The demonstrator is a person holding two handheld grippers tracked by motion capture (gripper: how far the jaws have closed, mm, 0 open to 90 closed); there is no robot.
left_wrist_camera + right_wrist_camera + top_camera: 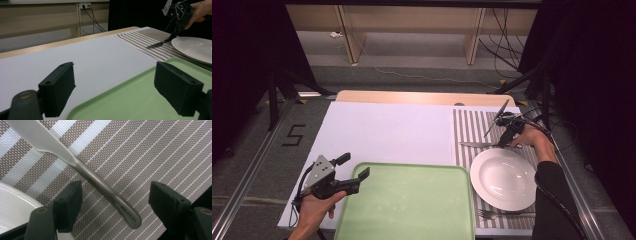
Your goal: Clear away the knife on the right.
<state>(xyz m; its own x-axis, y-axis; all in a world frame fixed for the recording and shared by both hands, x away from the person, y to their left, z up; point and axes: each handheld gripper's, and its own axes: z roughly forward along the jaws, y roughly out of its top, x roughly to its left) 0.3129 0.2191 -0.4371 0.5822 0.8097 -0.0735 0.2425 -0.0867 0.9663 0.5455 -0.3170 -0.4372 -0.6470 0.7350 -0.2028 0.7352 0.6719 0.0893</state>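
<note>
The knife (82,171) lies flat on the striped mat (155,152) at about two o'clock on the table (387,130), just beyond the plate (504,179). The right gripper (115,205) is low over its handle, jaws spread to either side and not pressing it. The left gripper (354,167) hovers open at eight o'clock, its jaws straddling the near-left corner of the green tray (412,205). A fork (492,215) rests at the plate's six o'clock.

Knife (82,170): plain matte steel, one piece, lying flat on striped placemat (150,152), just beside white plate (12,205).
</note>
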